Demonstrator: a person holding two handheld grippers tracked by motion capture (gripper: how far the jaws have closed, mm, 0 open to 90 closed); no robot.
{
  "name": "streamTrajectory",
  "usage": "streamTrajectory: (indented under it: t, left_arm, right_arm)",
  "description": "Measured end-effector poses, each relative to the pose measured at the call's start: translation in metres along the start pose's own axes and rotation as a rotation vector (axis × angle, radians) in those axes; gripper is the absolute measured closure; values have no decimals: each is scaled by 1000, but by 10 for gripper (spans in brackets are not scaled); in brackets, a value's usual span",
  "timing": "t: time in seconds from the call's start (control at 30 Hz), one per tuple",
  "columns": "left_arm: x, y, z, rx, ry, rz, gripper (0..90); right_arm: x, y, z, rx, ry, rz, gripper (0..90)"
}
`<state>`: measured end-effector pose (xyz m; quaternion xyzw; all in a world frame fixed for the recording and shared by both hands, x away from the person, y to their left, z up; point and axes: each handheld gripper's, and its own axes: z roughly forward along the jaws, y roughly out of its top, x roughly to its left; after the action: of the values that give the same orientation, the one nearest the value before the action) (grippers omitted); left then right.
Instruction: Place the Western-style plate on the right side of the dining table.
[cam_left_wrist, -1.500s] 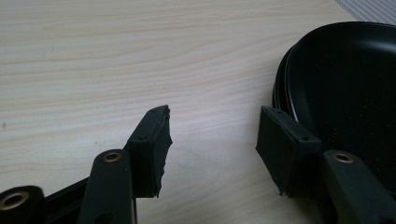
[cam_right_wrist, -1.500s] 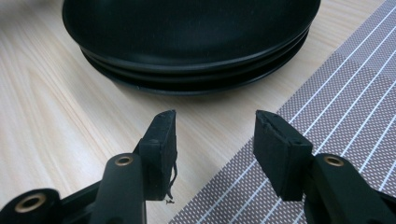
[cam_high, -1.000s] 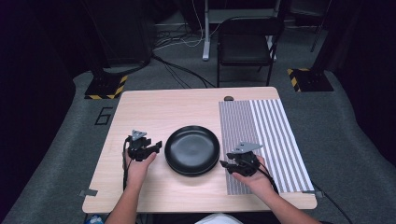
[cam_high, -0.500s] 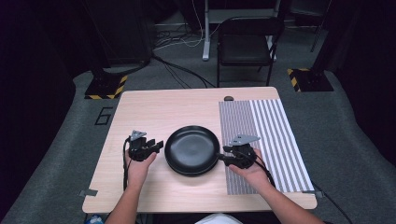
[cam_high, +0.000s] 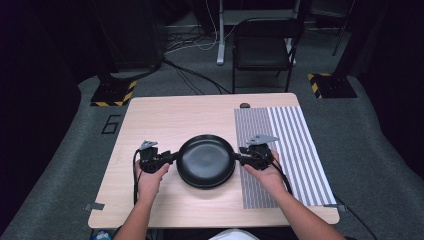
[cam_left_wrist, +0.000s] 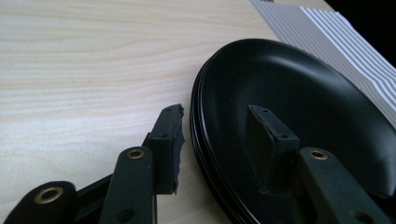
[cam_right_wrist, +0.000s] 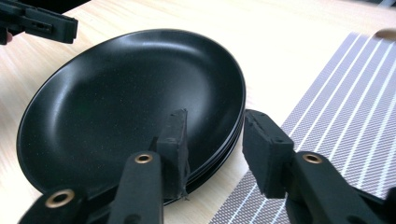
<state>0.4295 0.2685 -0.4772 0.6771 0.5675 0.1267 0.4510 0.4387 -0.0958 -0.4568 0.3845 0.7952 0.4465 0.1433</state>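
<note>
A stack of black plates (cam_high: 206, 161) rests on the wooden table (cam_high: 165, 117), just left of a striped placemat (cam_high: 295, 150). My left gripper (cam_high: 172, 157) is at the stack's left rim, my right gripper (cam_high: 239, 159) at its right rim. In the left gripper view the open gripper (cam_left_wrist: 217, 140) straddles the rim of the plates (cam_left_wrist: 317, 102): one jaw outside, one over the top plate's inside. The right gripper (cam_right_wrist: 217, 140) stands open the same way across the plates' (cam_right_wrist: 130, 102) near rim. Neither pair of jaws presses on the rim.
The grey-and-white striped placemat (cam_right_wrist: 336, 93) covers the table's right part, its edge beside the stack. A small brown object (cam_high: 244, 105) lies at the mat's far left corner. A black chair (cam_high: 262, 50) stands beyond the table. The left gripper (cam_right_wrist: 42, 21) shows across the plates.
My right gripper has moved left off the placemat up to the plates' right rim. The left gripper has edged right to the left rim. The plates have not moved.
</note>
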Motion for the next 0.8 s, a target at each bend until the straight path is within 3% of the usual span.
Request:
streamTrajectory:
  t: [0.07,0.57,0.8]
  left_arm:
    - [1,0,0,11,-3,5,563]
    - [4,-5,3,53,-88,-113,707]
    - [5,-7,3,71,-81,-111,736]
  right_arm:
    - [-1,0,2,3,-1,7,606]
    - [-10,-5,15,44,23,64,625]
    - [-12,-7,20,55,43,107,627]
